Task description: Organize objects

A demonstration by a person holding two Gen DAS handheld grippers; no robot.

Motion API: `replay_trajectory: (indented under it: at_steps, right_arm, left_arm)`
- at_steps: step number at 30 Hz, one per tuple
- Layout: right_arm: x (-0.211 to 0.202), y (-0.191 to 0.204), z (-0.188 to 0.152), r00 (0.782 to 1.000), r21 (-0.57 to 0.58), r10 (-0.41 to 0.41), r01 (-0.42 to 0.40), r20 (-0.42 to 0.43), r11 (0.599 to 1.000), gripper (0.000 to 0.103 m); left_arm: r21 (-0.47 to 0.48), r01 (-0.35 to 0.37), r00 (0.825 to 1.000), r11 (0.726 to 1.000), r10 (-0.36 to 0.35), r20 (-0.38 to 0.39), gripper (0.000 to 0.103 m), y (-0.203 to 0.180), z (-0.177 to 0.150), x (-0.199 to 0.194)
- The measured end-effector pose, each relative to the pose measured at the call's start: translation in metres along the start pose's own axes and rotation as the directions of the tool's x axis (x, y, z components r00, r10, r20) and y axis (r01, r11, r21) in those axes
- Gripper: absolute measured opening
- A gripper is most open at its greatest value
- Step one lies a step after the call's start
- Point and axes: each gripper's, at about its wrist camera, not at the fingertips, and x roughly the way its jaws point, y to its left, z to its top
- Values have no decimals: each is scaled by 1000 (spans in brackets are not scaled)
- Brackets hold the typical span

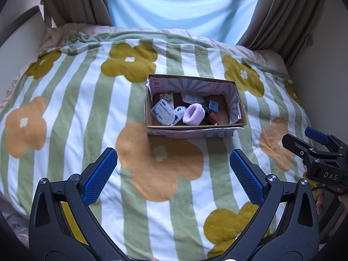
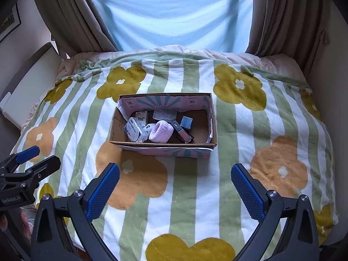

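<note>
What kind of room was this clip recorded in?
Most likely a bedroom: a flower-patterned blanket covers a bed, brown curtains frame a bright window behind it, and a cardboard box of small items sits on the blanket.

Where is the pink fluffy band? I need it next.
In both views, the pink fluffy band lies mid-box in the cardboard box, between white packets and a lipstick tube.
</note>
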Motion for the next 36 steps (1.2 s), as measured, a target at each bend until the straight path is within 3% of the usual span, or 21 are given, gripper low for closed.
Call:
replay_trajectory:
  at_steps: [36]
  right_arm:
    - [-10, 5, 1, 999, -5, -28, 28, 21, 1000, 102]
  left_arm:
    - [20, -8, 1000, 1000, 9, -6, 103, -7, -1, 0]
